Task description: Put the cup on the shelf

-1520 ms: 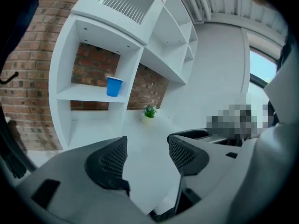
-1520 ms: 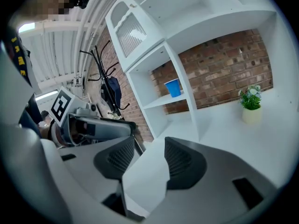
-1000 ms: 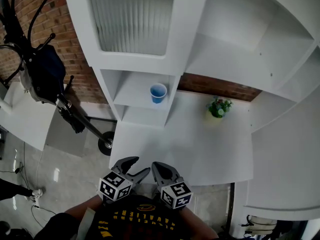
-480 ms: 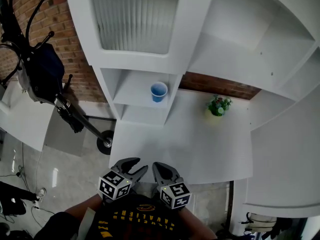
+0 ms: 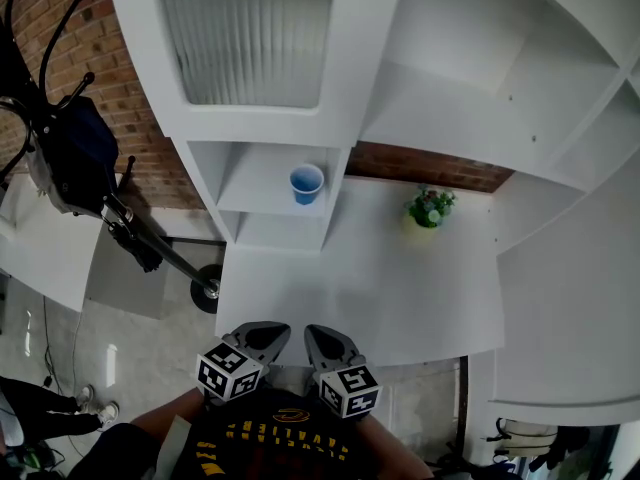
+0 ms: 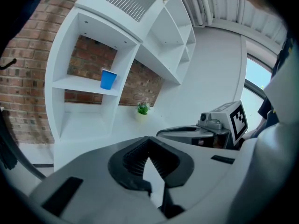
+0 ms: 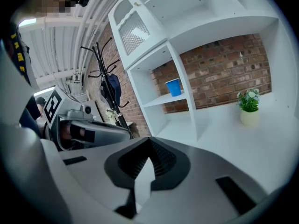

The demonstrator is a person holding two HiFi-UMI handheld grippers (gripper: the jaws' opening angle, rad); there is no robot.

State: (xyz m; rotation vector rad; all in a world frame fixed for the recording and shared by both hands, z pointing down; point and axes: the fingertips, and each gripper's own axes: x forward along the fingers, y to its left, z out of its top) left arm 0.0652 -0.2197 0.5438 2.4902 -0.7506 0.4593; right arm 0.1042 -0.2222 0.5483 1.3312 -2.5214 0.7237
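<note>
A blue cup (image 5: 306,183) stands upright on the middle shelf (image 5: 255,183) of the white unit, also seen as the cup (image 6: 108,79) and the cup (image 7: 173,86). Both grippers hang side by side at the near edge of the desk, far from the cup. The jaws of my left gripper (image 5: 272,334) have just been closing and now meet with nothing between them; its tips (image 6: 148,141) touch. My right gripper (image 5: 318,334) is shut and empty too, as my right gripper (image 7: 149,143) shows.
A small potted plant (image 5: 427,208) sits on the white desk (image 5: 380,288) by the brick wall. A coat stand with a dark bag (image 5: 70,158) stands on the floor to the left. A ribbed-glass cabinet door (image 5: 245,38) is above the cup's shelf.
The left gripper's jaws went from spread apart to closed. The right gripper and the cup kept their places.
</note>
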